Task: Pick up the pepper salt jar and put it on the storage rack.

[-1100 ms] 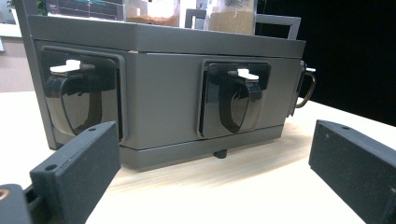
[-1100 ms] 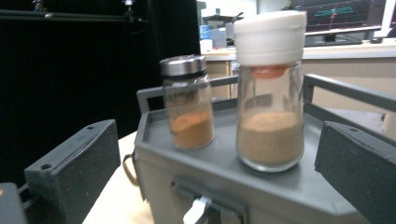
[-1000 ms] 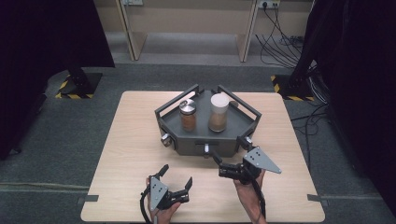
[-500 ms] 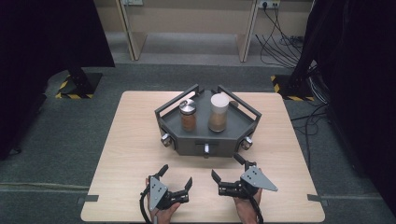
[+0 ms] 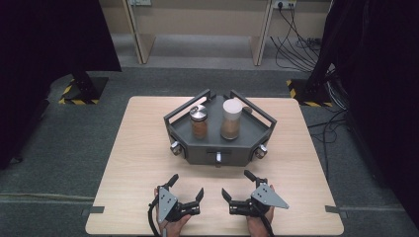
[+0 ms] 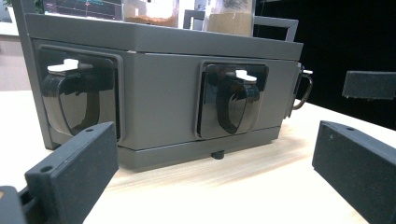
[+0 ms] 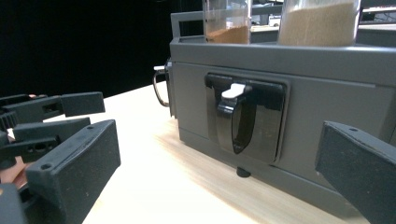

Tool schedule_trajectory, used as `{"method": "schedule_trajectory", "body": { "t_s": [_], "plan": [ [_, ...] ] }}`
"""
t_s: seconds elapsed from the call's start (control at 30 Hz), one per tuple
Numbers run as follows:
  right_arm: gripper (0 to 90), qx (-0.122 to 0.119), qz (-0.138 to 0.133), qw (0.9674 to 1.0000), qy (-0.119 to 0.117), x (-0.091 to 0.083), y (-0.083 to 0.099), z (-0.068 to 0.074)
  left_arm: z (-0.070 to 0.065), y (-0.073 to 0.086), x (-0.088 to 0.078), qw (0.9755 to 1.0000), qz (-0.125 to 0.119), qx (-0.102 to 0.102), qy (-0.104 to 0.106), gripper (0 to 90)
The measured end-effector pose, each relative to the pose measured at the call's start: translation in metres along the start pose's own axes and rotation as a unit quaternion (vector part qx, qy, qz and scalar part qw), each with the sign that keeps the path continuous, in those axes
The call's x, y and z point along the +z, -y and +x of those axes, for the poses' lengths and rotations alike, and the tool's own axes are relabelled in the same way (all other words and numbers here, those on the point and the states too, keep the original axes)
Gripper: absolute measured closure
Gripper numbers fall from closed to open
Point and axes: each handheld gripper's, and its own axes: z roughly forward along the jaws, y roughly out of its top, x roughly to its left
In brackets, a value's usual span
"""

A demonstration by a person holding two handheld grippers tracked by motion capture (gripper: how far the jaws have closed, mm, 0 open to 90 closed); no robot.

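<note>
A dark grey six-sided tray box [image 5: 197,148] stands mid-table, with black latches on its side faces. On it stand a brown-filled jar with a metal lid [image 5: 199,122] and a taller tan-filled jar with a white lid [image 5: 231,119]. My left gripper [image 5: 187,185] lies open near the front edge, left of centre. Beside it, my right gripper [image 5: 236,183] is open too. Both are empty and point at the box from a short way off. In the left gripper view, two latches [image 6: 229,102] face the open gripper [image 6: 212,140]. One latch with a white tab [image 7: 240,116] faces the right gripper [image 7: 219,140].
The wooden table [image 5: 138,143] has bare room left, right and in front of the box. Small knobs [image 5: 175,147] stick out at the box's front corners. Cables [image 5: 296,39] and dark stands lie on the floor beyond the table.
My right gripper has drawn back from near the box's front right corner toward the table's front edge and sits level with the left one. The left gripper has stayed put.
</note>
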Motion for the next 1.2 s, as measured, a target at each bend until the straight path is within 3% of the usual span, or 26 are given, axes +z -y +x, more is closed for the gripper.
{"method": "schedule_trajectory", "body": {
  "t_s": [0.43,0.8,1.0,1.2],
  "plan": [
    [0.3,0.002,0.008,1.0,0.0,0.002,0.014,-0.002,0.0,0.0,0.0,1.0,0.0,0.0,0.0,0.0],
    [0.3,0.011,-0.017,0.9998,0.008,-0.001,0.028,-0.004,0.001,0.0,0.0,1.0,0.0,-0.001,0.002,0.1],
    [0.3,-0.009,-0.026,0.9994,0.021,-0.002,0.032,0.005,0.0,0.0,0.0,1.0,0.001,-0.001,0.002,0.1],
    [0.3,-0.002,-0.032,0.9991,0.026,-0.003,0.034,0.006,0.0,0.0,0.0,1.0,0.002,0.0,0.002,0.1]
  ]
}}
